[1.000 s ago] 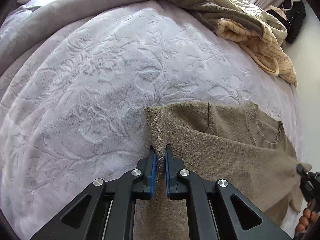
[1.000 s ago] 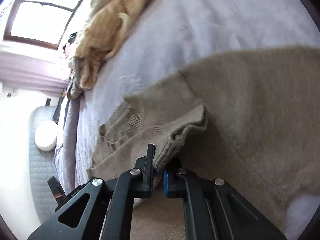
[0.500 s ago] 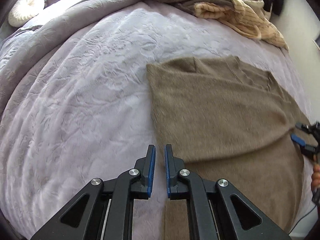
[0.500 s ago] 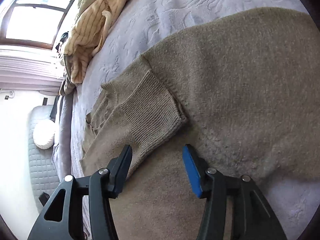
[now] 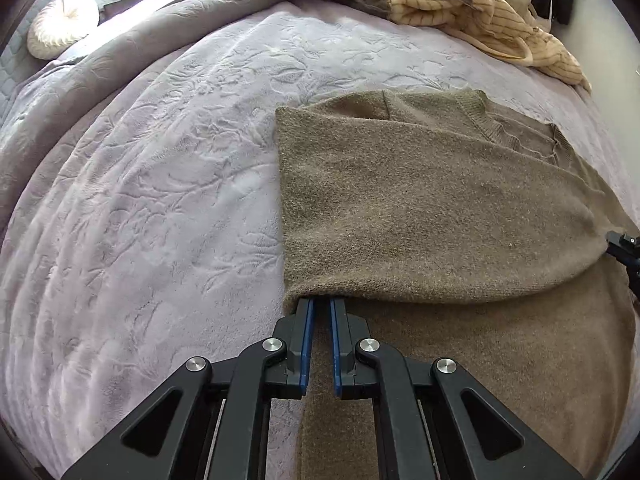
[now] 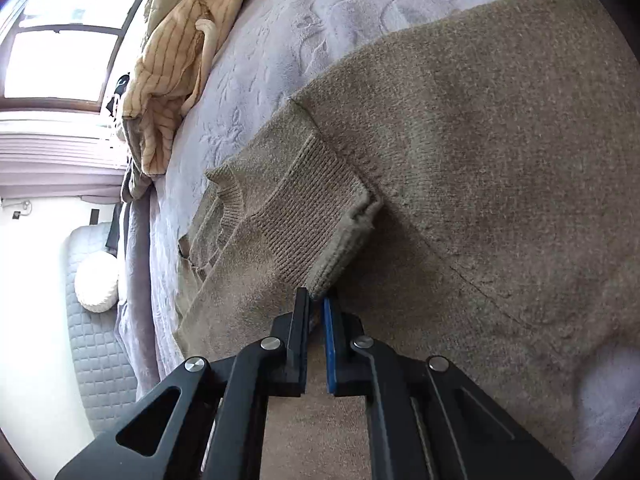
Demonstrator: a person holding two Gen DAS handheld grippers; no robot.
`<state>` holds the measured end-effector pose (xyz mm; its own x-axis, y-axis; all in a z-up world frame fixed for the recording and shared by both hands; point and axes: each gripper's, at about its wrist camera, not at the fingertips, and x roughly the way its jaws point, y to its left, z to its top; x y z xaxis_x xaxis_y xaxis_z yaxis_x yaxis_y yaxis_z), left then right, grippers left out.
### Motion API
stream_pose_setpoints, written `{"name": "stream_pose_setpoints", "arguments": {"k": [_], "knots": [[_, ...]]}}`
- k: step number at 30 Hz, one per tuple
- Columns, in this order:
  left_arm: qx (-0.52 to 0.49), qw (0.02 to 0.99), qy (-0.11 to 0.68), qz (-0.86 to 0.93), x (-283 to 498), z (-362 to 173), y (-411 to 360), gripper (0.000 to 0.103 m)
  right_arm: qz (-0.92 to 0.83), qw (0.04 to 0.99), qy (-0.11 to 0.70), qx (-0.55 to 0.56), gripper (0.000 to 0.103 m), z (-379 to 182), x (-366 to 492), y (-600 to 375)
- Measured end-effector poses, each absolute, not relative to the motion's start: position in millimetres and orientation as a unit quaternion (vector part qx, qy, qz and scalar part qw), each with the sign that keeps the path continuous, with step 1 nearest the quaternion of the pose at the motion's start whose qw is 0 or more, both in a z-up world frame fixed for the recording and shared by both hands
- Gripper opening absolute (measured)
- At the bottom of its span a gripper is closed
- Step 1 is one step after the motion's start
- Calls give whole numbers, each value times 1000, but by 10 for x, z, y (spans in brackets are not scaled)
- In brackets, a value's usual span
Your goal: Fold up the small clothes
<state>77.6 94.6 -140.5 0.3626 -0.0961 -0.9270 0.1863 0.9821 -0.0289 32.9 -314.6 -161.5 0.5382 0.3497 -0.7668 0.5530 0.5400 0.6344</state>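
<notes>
An olive-brown knit sweater (image 5: 420, 208) lies on the lilac bedspread (image 5: 160, 168), with one sleeve folded across its body. My left gripper (image 5: 321, 304) is shut, its fingertips tucked at the near left corner of the folded layer. My right gripper (image 6: 317, 300) is shut on the ribbed sleeve cuff (image 6: 320, 224) of the sweater (image 6: 480, 140); its black tip also shows at the right edge of the left wrist view (image 5: 622, 246).
A heap of cream striped and olive clothes (image 5: 460, 12) lies at the far side of the bed, also in the right wrist view (image 6: 172, 68). A round white cushion (image 5: 60, 24) sits at the far left. A window (image 6: 52, 60) is beyond the bed.
My right gripper let go of the cuff, opened wide, then shut on it again. My left gripper drew back from the sweater and now sits at the fold's near corner.
</notes>
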Motion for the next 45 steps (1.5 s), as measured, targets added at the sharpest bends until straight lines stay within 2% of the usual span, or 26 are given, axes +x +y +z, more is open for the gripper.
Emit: {"name": "stream_pose_setpoints", "arguments": {"k": [3, 6, 9, 10, 15, 17, 18, 19, 21, 29, 30, 31, 32, 39, 45], "knots": [[56, 824, 562, -52, 747, -1461, 1047, 9, -93, 733, 495, 457, 7, -1745, 248, -3167], [24, 813, 582, -15, 789, -1528, 1319, 9, -104, 722, 490, 477, 0, -1873, 127, -3250], [10, 810, 586, -11, 755, -1446, 1487, 9, -94, 721, 496, 475, 1, -1831, 55, -3257], [13, 810, 586, -13, 759, -1424, 1437, 9, -89, 721, 500, 471, 6, -1810, 27, -3245], [24, 806, 589, -44, 583, -1219, 1297, 9, -80, 716, 522, 456, 6, -1699, -174, -3107], [24, 800, 596, -61, 513, -1161, 1205, 9, -78, 713, 527, 455, 10, -1658, -267, -3046], [24, 797, 599, -69, 468, -1130, 1124, 9, -76, 712, 529, 456, 17, -1627, -324, -3023], [25, 795, 602, -78, 427, -1106, 1057, 9, -75, 712, 529, 456, 30, -1605, -372, -3004], [33, 790, 605, -92, 340, -1052, 911, 9, -73, 712, 530, 455, 49, -1556, -474, -2970], [51, 773, 619, -124, 112, -900, 356, 10, -78, 707, 530, 461, 49, -1398, -921, -2978], [54, 772, 620, -129, 93, -877, 285, 27, -80, 708, 529, 462, 50, -1386, -972, -2998], [56, 771, 621, -133, 89, -858, 226, 54, -82, 708, 528, 462, 52, -1378, -1016, -3018], [59, 772, 620, -128, 79, -837, 177, 102, -83, 708, 527, 463, 53, -1371, -1065, -3040], [93, 775, 609, -143, -3, -801, -180, 101, -80, 710, 517, 472, 55, -1368, -1211, -3151], [87, 754, 637, -136, 7, -900, -263, 101, -54, 725, 477, 494, 55, -1454, -632, -3274]]}}
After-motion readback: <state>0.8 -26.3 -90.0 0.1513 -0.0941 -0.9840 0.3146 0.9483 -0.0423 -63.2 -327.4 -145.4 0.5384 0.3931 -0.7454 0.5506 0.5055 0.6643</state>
